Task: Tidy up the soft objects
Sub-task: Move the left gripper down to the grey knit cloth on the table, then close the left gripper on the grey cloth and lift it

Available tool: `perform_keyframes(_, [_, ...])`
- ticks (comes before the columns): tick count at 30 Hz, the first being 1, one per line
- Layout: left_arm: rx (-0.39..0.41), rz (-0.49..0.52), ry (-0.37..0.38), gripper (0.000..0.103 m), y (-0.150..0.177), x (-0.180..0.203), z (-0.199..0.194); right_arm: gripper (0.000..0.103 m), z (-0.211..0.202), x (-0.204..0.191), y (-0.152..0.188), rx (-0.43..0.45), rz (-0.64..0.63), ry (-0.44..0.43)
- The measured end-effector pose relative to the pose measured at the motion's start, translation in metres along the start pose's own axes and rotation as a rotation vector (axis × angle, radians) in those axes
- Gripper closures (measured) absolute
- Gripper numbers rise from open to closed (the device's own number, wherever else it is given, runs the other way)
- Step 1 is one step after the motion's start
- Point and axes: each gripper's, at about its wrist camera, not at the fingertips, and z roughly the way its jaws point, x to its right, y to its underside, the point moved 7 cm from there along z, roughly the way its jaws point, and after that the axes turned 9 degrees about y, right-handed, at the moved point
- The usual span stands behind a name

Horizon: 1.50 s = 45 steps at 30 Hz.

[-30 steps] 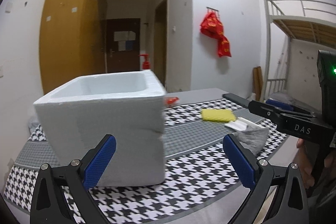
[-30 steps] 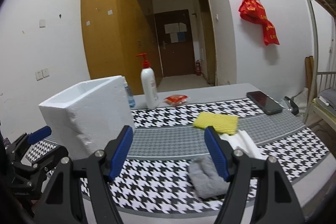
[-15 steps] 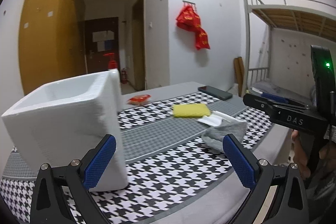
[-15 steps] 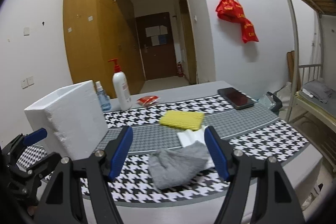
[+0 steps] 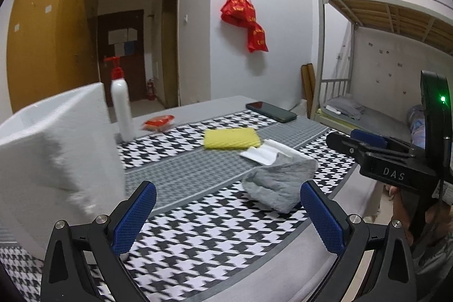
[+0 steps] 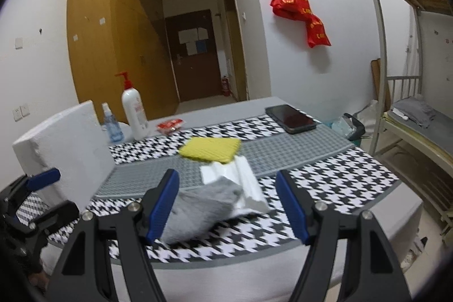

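**Both tools held wide above the soft things on the counter**

Left wrist view: The left tool [image 5: 228,212] is seen spread wide, and nothing is caught between its blue pads. It is held over the near edge of the counter [image 5: 283,268], which is covered by a black-and-white checked cloth [image 5: 215,231]. A grey cloth [image 5: 279,184] is bunched up near the near edge, just past the right-hand pad. A white folded cloth [image 5: 264,152] is tucked partly under it on the far side. A yellow sponge [image 5: 230,138] is laid flat a little farther back, touching the white cloth. A white foam box [image 5: 56,157] is stood at the left edge. A white pump bottle [image 5: 121,106] and a red packet [image 5: 158,122] are seen behind it near the far edge, and a phone [image 5: 270,111] is laid toward the far right corner. The right tool [image 5: 365,145] is seen at the right side, held by a hand [image 5: 402,203].

Right wrist view: The right tool [image 6: 228,207] is also spread wide and empty. The grey cloth [image 6: 203,208] is seen between its pads but is not touched by them. The white folded cloth [image 6: 240,180] is laid partly under it, and the yellow sponge [image 6: 211,149] is behind. The foam box [image 6: 63,149] is at the left edge, with the left tool [image 6: 42,194] in front of it.
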Motion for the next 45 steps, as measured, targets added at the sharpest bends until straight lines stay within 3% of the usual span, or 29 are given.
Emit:
perform_keyframes(10, [-0.089,-0.015,0.063,0.001,0.011,0.022,0.036,0.028,0.016,0.024,0.01,-0.059,0.014,0.027])
perform_keyframes(36, [-0.251,-0.076,0.056,0.001,0.018,0.033,0.102,0.028,0.033,0.04,0.005,-0.097,0.024,-0.014])
perform_keyframes(43, [-0.306,-0.111,0.079,0.016,0.024,0.031,0.114,0.028,0.034,0.039,0.004,-0.1,0.011,-0.022])
perform_keyframes(45, [-0.317,-0.11,0.084,0.025,0.024,0.032,0.117,0.028,0.035,0.039,0.003,-0.102,0.018,-0.021])
